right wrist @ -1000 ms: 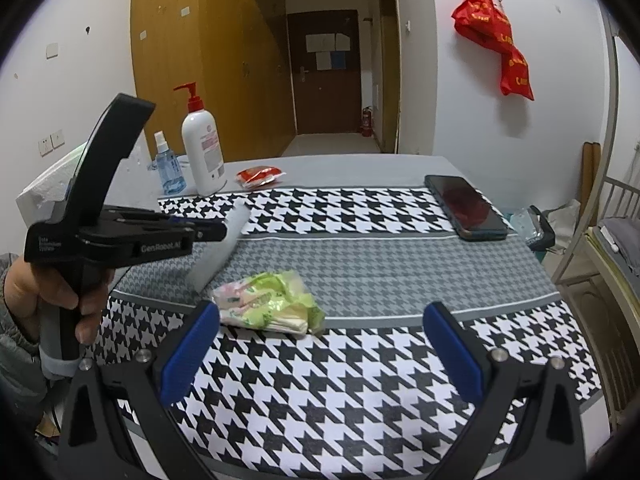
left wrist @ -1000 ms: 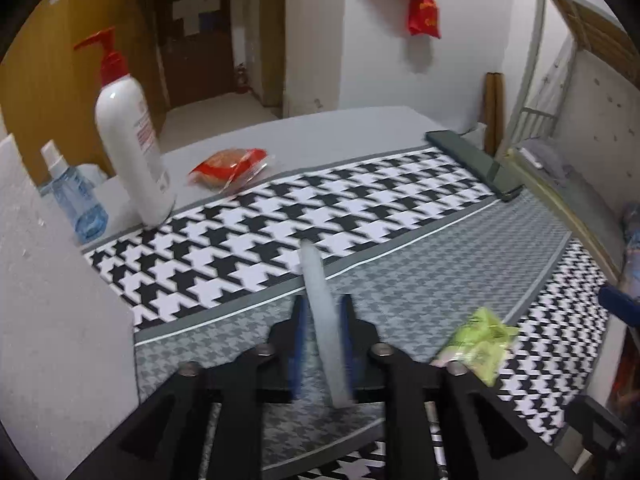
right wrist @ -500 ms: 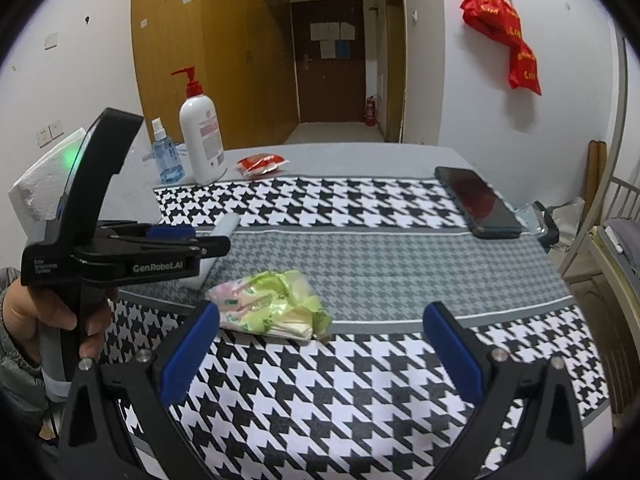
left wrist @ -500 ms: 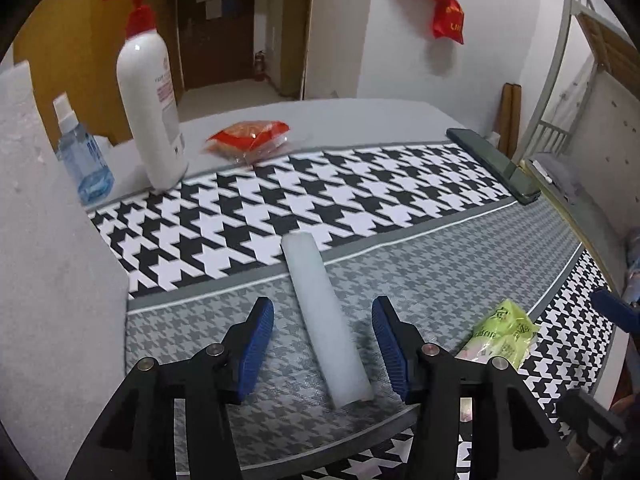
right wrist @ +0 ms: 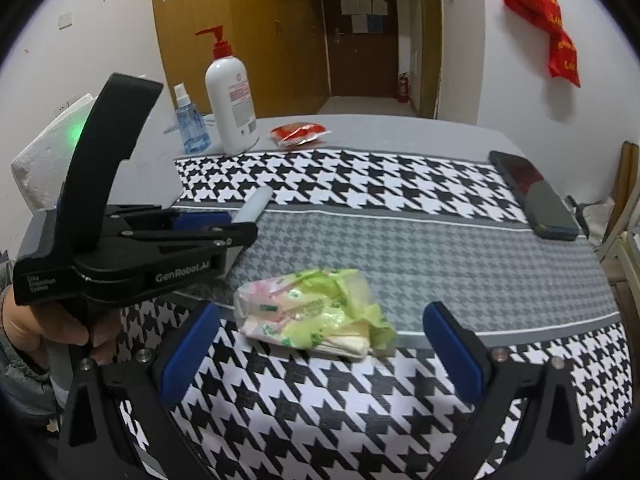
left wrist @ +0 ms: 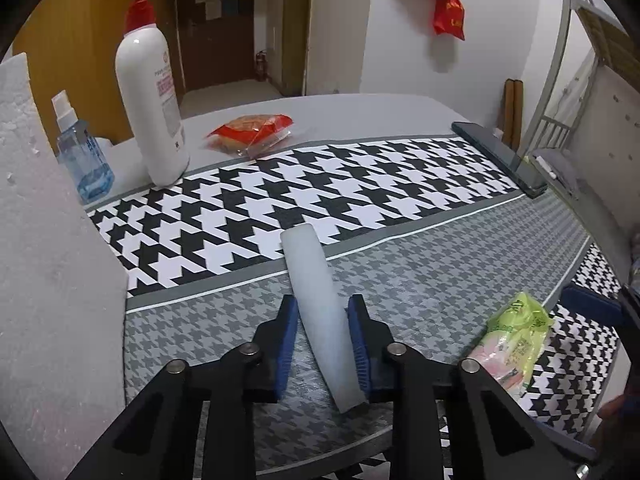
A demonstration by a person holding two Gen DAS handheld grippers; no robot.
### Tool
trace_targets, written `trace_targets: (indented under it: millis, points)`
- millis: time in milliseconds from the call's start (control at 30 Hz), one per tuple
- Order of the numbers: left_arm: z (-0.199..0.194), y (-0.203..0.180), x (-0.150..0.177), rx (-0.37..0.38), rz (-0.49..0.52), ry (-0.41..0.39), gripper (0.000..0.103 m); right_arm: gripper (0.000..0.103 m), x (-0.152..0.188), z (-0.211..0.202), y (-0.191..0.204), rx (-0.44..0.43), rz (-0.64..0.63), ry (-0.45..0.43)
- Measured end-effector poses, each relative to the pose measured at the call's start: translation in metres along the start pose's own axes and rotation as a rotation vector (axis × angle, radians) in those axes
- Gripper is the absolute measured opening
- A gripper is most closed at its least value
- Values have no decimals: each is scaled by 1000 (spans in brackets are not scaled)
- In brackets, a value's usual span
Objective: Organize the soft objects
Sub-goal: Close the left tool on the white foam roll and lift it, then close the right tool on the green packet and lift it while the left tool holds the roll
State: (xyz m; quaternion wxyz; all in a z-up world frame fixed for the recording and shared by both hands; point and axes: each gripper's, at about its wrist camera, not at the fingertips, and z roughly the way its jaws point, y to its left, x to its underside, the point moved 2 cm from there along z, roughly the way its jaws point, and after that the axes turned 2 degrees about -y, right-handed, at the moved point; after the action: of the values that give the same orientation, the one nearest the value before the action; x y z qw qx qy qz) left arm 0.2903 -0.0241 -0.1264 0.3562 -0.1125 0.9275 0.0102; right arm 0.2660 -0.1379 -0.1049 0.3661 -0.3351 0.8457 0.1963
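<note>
Left wrist view: left gripper point(left wrist: 322, 312) is pointing down at the houndstooth tablecloth point(left wrist: 400, 184), jaws narrow and closing around the white foam stick point(left wrist: 320, 312). Blue pads point(left wrist: 289, 344) are sitting either side of the stick; the right pad looks to be touching it, the left pad is close, but full contact on both sides is hard to confirm. Stick is lying flat on the grey band of the cloth, far end reaching onto the black-and-white band, near end sticking out toward the camera past the pads. Green tissue pack point(left wrist: 512, 344) is lying to the right, on the edge between the grey and checked bands. White foam block point(left wrist: 44, 260) is filling the left edge. Pump bottle point(left wrist: 150, 96) and blue spray bottle point(left wrist: 82, 152) are standing at far left, red snack packet point(left wrist: 252, 130) just right of them, dark phone point(left wrist: 500, 156) at the far right edge of the cloth.

Right wrist view: right gripper point(right wrist: 320, 344) is hovering with jaws wide, nothing between the pads; tissue pack point(right wrist: 316, 312) is lying just ahead, between the two fingers in the picture, not touched. Left gripper point(right wrist: 236, 236) is showing side-on at left, a person's hand point(right wrist: 44, 324) gripping its handle, stick point(right wrist: 256, 204) poking out beyond its tip.
</note>
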Motion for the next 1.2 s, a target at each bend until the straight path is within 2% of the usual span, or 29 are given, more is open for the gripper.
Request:
trace_targets:
  millis: [400,533,633,767,833,1033,1200]
  points:
    - [0,1,1,6,-9,-8,27,103,-2,12,7,24,-37,44]
    - [0,0,1,4,-7,-8,27,94,-1,18,6,12,-31,79]
    - [0,1,1,4,-12,-8,27,84,0,22,5,16,-26,102]
    - [-1,0,1,0,-10,-8,27,81,1,26,3,21,-12,122]
    - [-1,0,1,-1,-9,-8,27,77,0,25,3,27,-11,116]
    - [-3,-1,0,10,-13,-17,24,74,-1,21,5,49,-22,99]
    - [-18,-6,-2,34,2,-93,22,74,-1,7,2,78,-9,63]
